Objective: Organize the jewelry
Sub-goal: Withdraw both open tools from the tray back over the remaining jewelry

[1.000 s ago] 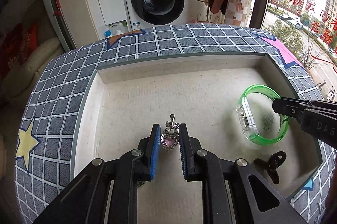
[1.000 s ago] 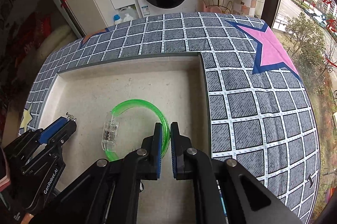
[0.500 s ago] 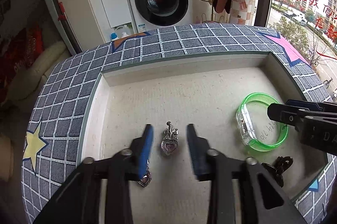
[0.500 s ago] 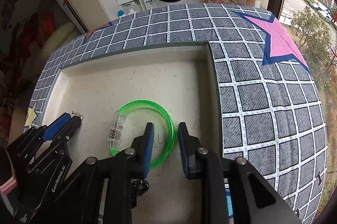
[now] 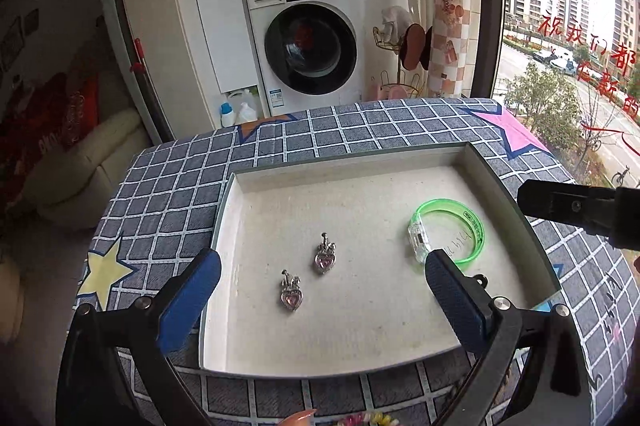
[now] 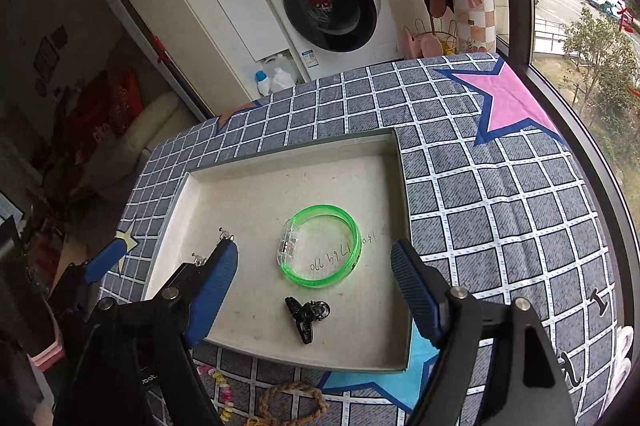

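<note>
A shallow beige tray [image 5: 400,170] [image 6: 280,162] lies on the checked tablecloth. In it lie two silver earrings with pink hearts, one further back [image 5: 325,258] and one nearer [image 5: 291,295], a green translucent bangle [image 5: 448,235] [image 6: 320,246] and a black hair clip [image 6: 306,314]. My left gripper [image 5: 320,290] is open and empty, raised above the tray's near side. My right gripper [image 6: 316,278] is open and empty, raised above the bangle and clip. The right gripper's tip shows at the right of the left wrist view [image 5: 560,202].
A braided brown bracelet [image 6: 292,402] and a string of coloured beads [image 6: 218,382] lie on the cloth in front of the tray. A washing machine [image 5: 308,46] stands beyond the table. A window [image 5: 580,26] is at the right.
Both grippers have opened wide and pulled back and up from the tray. The left one let go of an earring, the right one let go of the green bangle; both lie in the tray.
</note>
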